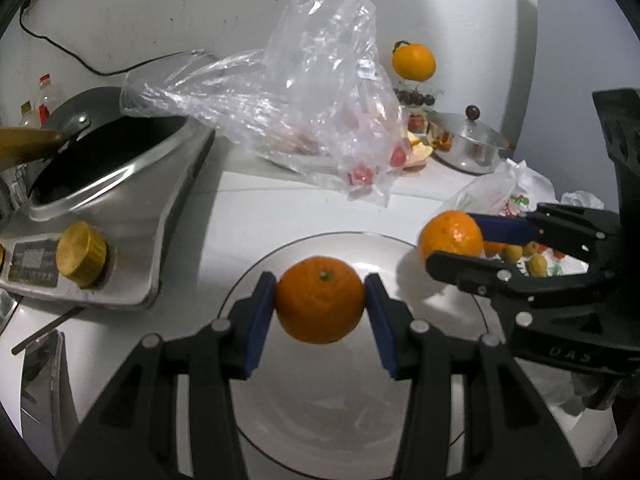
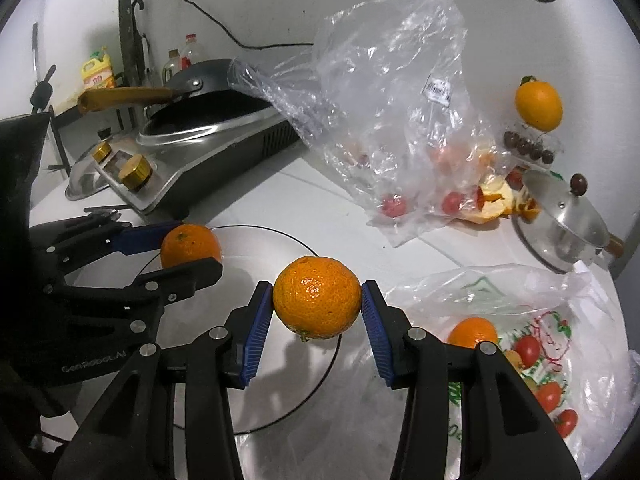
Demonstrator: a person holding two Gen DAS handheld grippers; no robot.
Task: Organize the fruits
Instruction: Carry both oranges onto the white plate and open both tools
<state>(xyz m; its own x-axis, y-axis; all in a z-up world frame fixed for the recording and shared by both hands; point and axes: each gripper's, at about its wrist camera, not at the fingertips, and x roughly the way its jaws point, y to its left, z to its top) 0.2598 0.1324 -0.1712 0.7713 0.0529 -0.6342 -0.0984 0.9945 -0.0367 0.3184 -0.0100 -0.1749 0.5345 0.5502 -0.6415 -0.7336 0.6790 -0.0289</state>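
Oranges, both round, firm, dimpled-skinned: left gripper [image 1: 320, 300] fingers clamp one [image 1: 320, 299] above shiny round steel plate [image 1: 448, 432]; right gripper [image 2: 318, 298] clamps another [image 2: 317, 297] over its rim. Light, slightly springy; equator hold suits. Clear bag [image 2: 392, 100] beyond.

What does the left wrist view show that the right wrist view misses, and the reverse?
Only the left wrist view shows the stove's display panel. Only the right wrist view shows the yellow bottle and the tomatoes in the printed bag. Both show the silver plate, the left gripper and right gripper each shut on an orange, and the clear bag.
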